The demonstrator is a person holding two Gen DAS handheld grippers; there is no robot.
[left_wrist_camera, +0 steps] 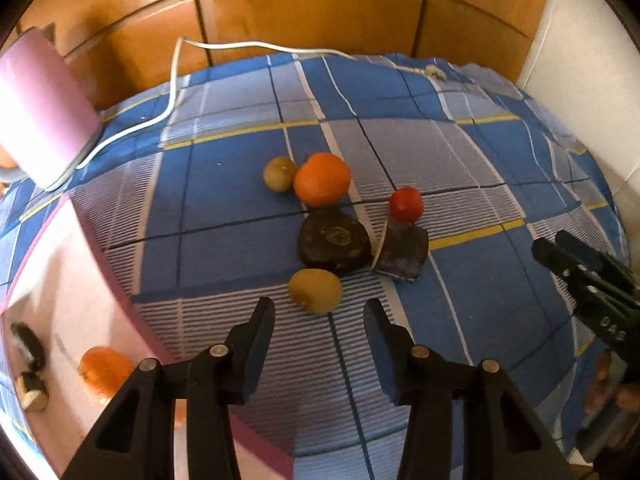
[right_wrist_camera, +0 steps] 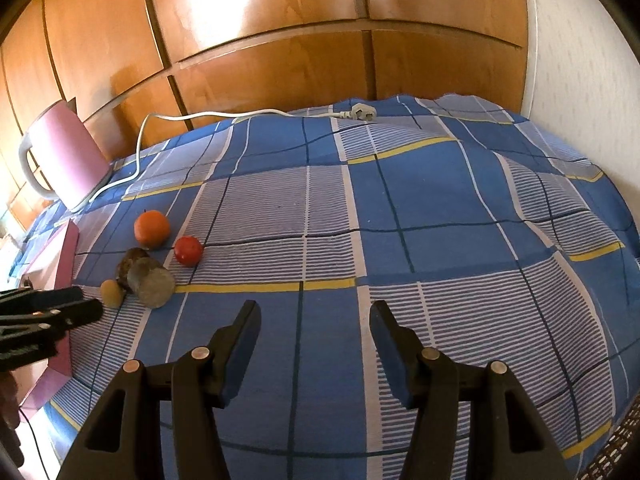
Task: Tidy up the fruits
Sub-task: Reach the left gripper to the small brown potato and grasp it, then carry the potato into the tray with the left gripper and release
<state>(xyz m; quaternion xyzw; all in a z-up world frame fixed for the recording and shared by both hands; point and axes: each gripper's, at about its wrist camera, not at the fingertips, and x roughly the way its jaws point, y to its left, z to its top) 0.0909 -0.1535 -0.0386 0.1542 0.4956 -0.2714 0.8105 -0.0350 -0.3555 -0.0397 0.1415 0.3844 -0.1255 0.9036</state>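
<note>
On the bed (left_wrist_camera: 224,184): two kiwis (left_wrist_camera: 315,290) (left_wrist_camera: 279,173), one orange (left_wrist_camera: 322,179), one red tomato (left_wrist_camera: 406,204), two dark lumps (left_wrist_camera: 334,240). One more orange (left_wrist_camera: 105,370) in the pink box (left_wrist_camera: 92,312). Left gripper (left_wrist_camera: 319,312) jaws part open, empty; right gripper (right_wrist_camera: 314,316) same.

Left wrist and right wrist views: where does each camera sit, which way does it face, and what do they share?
Left wrist: on the left tongs, looking steeply down at the nearest kiwi, with a pink box at left; the right tongs enter from the right.
Right wrist: on the right tongs, facing bare checked cloth; the left tongs enter from the left.
Shared: orange, tomato, pink kettle, white cord, wooden wardrobe.
</note>
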